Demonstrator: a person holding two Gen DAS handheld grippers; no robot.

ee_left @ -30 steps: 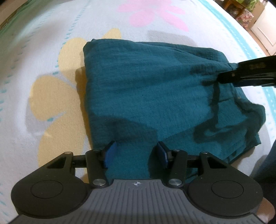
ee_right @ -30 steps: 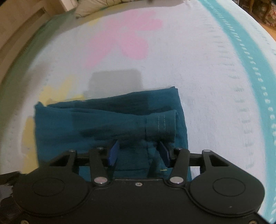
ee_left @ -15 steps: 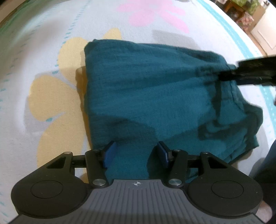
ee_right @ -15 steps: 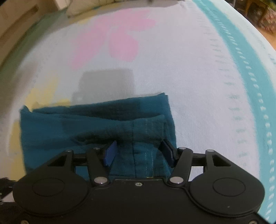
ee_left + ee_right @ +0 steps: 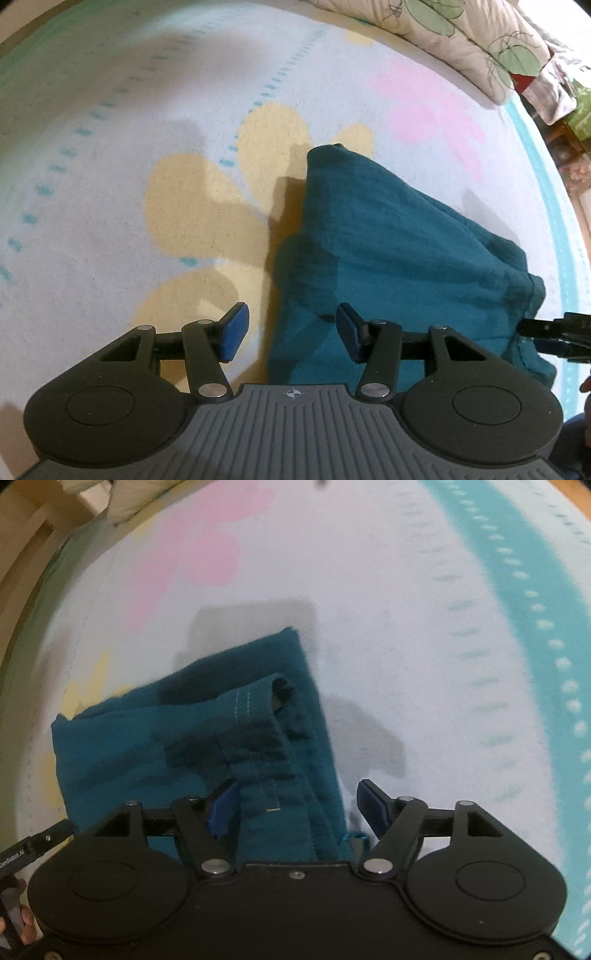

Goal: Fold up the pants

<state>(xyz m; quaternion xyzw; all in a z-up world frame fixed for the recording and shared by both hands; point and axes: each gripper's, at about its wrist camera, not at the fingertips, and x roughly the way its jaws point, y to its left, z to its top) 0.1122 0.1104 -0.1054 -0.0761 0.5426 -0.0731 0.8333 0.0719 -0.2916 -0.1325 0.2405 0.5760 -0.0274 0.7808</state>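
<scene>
Left wrist view: folded teal pants [image 5: 388, 251] lying on flowered bedspread [image 5: 184, 147]; left tool [image 5: 291, 332] open, straddling the near-left edge, gripping nothing. Right wrist view: right tool [image 5: 297, 808] just opened wider, hem end loose between pads, unpinched.

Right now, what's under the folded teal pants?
The pants lie on a flowered blanket; a yellow flower runs under their left edge. Anything between the folded layers is hidden.
</scene>
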